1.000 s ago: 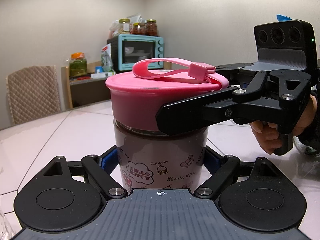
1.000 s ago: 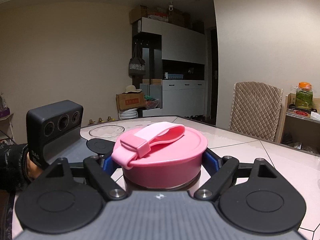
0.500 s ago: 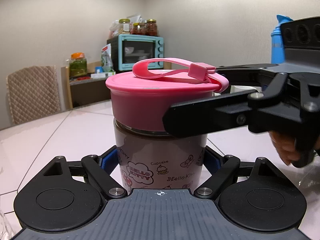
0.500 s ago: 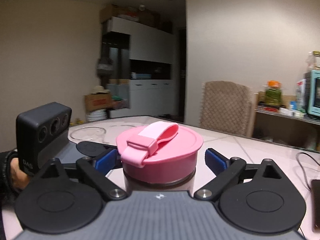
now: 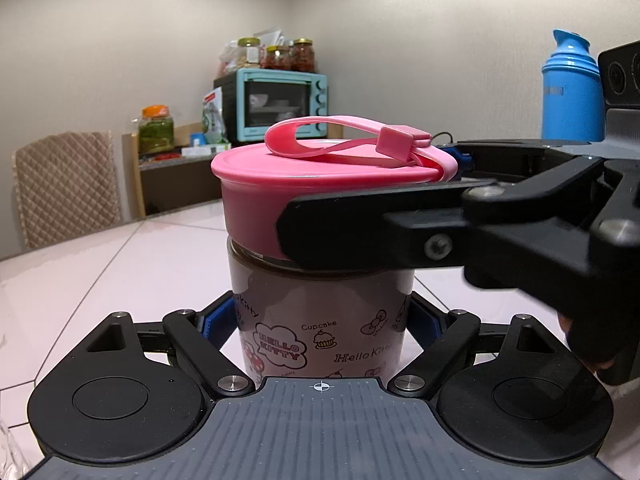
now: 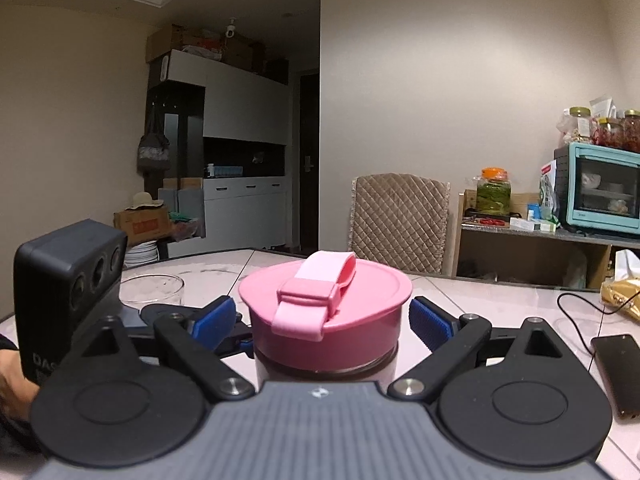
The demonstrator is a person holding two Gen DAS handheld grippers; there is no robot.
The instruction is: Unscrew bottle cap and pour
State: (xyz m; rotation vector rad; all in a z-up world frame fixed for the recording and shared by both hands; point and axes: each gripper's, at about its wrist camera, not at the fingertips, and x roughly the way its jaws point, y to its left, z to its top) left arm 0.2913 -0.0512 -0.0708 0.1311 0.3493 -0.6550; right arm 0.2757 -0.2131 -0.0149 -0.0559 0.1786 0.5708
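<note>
A Hello Kitty bottle [image 5: 320,320] with dark contents stands upright on the table. Its wide pink cap [image 5: 320,196] with a pink strap loop sits on top. My left gripper [image 5: 322,320] is shut on the bottle's body, blue pads pressed to both sides. My right gripper [image 6: 326,320] is level with the cap [image 6: 326,312]; its blue pads [image 6: 430,324] stand a little apart from the cap's sides, so it is open. In the left wrist view the right gripper's black finger [image 5: 400,236] crosses in front of the cap.
A glass bowl [image 6: 152,288] stands on the table behind the left gripper. A phone [image 6: 618,372] with a cable and a yellow packet [image 6: 622,300] lie at the right. A blue flask [image 5: 572,92] stands behind. A chair [image 6: 400,224] and a shelf with an oven [image 6: 600,188] lie beyond.
My right gripper has swung round the cap to the right and let go of it; its pads now stand clear of the cap. The left gripper and bottle have stayed still.
</note>
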